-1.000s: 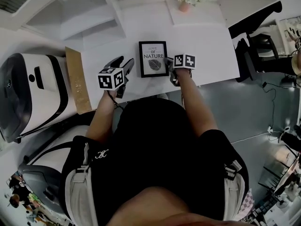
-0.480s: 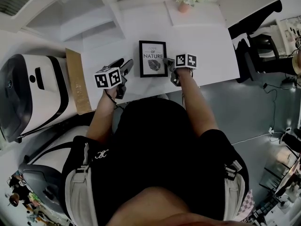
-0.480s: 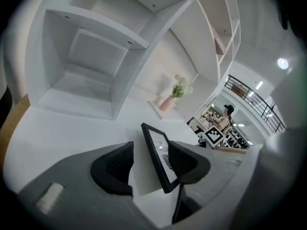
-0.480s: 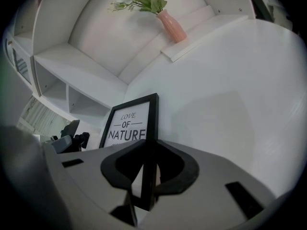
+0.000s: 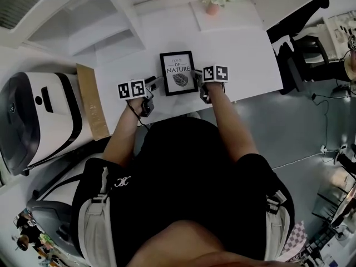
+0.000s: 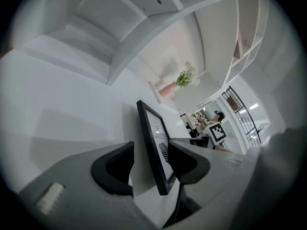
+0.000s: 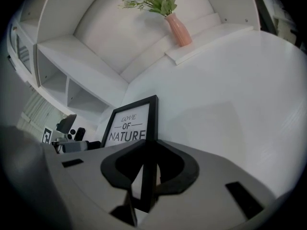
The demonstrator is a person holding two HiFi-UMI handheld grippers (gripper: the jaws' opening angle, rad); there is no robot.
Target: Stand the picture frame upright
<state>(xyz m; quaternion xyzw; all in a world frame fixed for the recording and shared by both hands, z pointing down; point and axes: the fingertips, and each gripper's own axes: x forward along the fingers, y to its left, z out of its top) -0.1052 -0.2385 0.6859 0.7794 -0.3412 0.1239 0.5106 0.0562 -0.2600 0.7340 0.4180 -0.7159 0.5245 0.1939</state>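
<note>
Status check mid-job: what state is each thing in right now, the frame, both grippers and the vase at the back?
picture frame: tipped up off the table, print side showing, held rather than standing alone.
right gripper: shut on the picture frame's right edge.
left gripper: open, the frame's left edge between its jaws, with a gap at one pad.
vase: upright on the back ledge, flowers in it.

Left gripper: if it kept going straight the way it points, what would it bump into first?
The frame: its edge stands between the left gripper's open jaws, so it would likely just slide deeper in.
</note>
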